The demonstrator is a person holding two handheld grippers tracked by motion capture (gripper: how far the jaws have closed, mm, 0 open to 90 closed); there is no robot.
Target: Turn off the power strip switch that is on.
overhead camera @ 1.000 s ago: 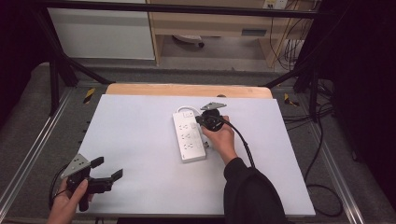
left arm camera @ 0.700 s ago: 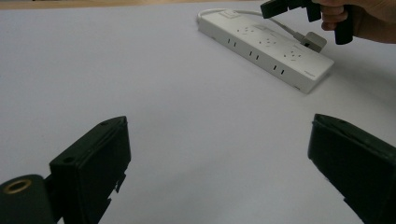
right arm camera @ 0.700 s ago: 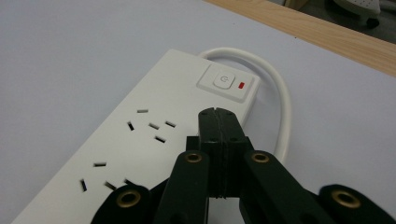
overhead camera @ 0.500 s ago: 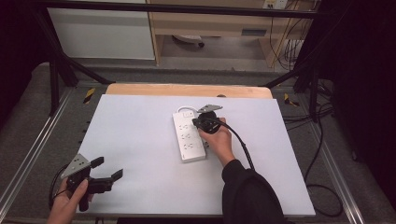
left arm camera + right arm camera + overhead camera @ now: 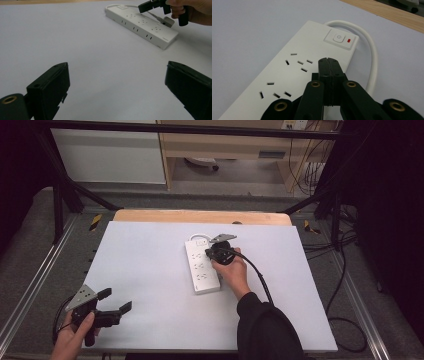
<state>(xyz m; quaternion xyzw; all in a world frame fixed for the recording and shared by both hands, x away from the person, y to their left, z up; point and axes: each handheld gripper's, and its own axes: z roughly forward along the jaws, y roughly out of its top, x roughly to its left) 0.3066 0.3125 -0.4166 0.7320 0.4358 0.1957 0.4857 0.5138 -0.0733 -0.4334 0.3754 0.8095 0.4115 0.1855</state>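
White bench (image 5: 150, 270) is carrying a power strip (image 5: 202, 266) near its middle. Right gripper (image 5: 328, 65) is hovering over it just short of the power button (image 5: 338, 38), fingers pressed together holding nothing (probably lining up to poke it). Left gripper (image 5: 114, 301) is idling wide open, empty, well apart at the near corner.
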